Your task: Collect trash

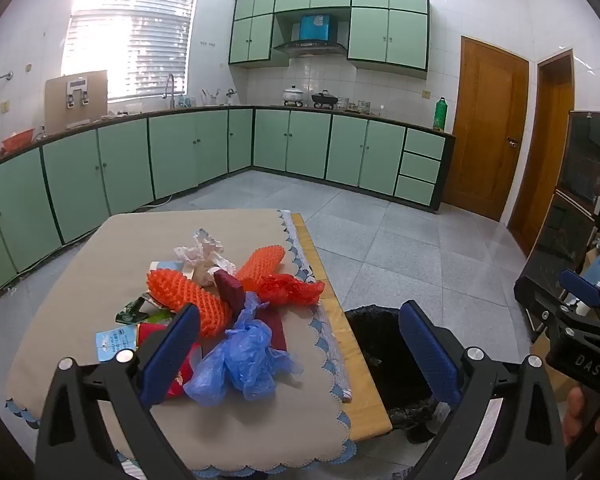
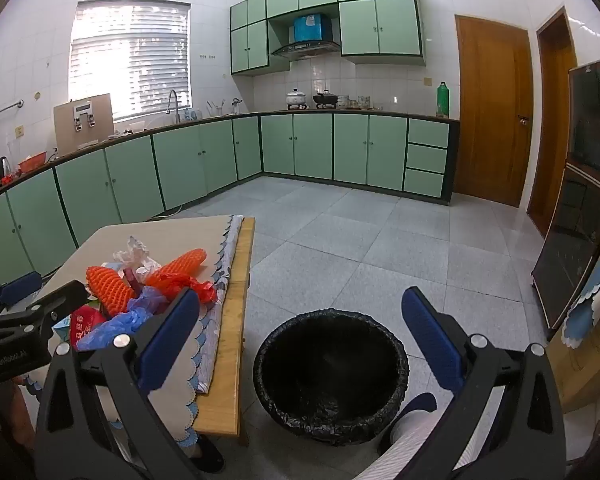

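Observation:
A pile of trash lies on the small table [image 1: 100, 264]: a crumpled blue plastic bag [image 1: 244, 356], two orange foam nets [image 1: 192, 296], a red mesh bag [image 1: 290, 288], crumpled white paper [image 1: 204, 254], a dark red block [image 1: 230, 290] and flat wrappers [image 1: 116, 338]. My left gripper [image 1: 300, 316] is open and empty, hovering above the table's near right part, over the blue bag. A black-lined trash bin [image 2: 332, 372] stands on the floor right of the table. My right gripper [image 2: 300, 304] is open and empty above the bin. The pile also shows in the right wrist view [image 2: 140, 288].
The table carries a beige cloth with a blue scalloped edge [image 1: 324, 344] and a bare wooden strip [image 1: 360, 376] on its right. Green cabinets [image 1: 180, 152] line the far walls. A dark glass cabinet [image 2: 580, 216] stands right. The grey tiled floor [image 2: 360, 236] lies beyond.

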